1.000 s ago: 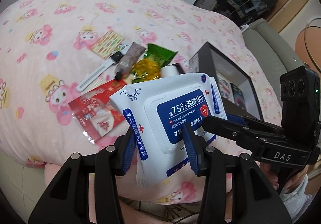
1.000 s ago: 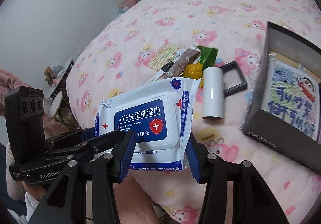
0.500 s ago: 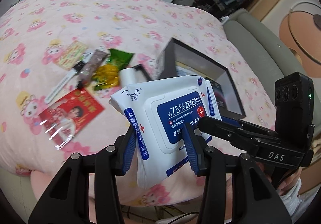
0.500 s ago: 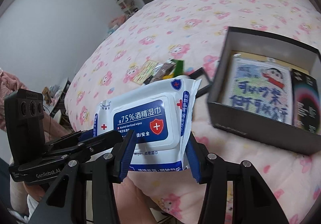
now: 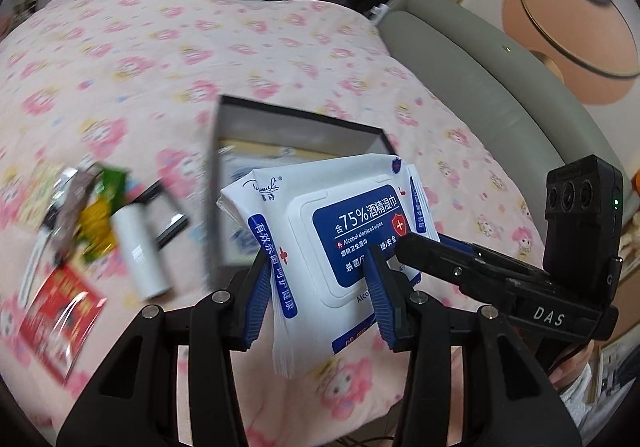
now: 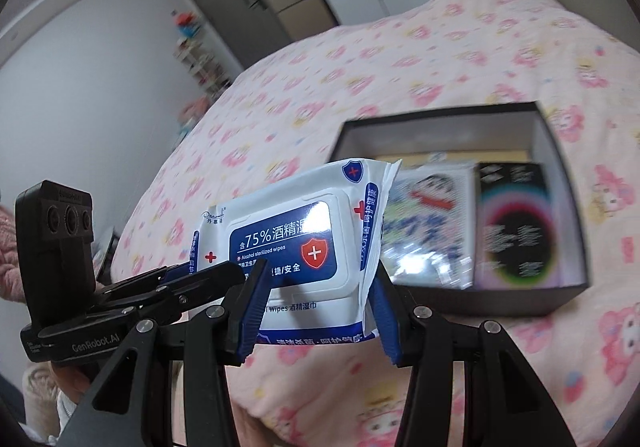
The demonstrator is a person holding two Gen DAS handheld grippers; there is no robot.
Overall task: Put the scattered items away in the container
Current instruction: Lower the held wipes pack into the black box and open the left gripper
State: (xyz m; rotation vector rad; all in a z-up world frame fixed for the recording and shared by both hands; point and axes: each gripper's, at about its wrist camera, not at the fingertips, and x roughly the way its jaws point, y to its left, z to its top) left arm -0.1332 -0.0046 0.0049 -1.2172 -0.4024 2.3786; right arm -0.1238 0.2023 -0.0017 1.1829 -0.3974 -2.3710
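A white and blue pack of alcohol wipes [image 5: 340, 215] [image 6: 288, 231] hangs in the air over the pink bed, held from two sides. My left gripper [image 5: 320, 279] is shut on its left end, my right gripper [image 6: 316, 287] on its lower edge. Each one shows in the other's view: the right gripper [image 5: 404, 243] comes in from the right, the left gripper [image 6: 236, 271] from the left. The open black box [image 5: 296, 115] [image 6: 480, 303] lies just behind the pack, partly hidden by it.
In the box lie a cartoon-print pack [image 6: 424, 223] and a black carton [image 6: 516, 223]. Left of the box lie a white roll [image 5: 138, 247], a black frame [image 5: 168, 215], a green-yellow snack bag [image 5: 98, 215] and a red packet [image 5: 60, 307]. A grey headboard [image 5: 480, 79] edges the bed.
Both grippers have carried the wipes pack up and to the right, away from the scattered items and toward the box. The grip on the pack is unchanged.
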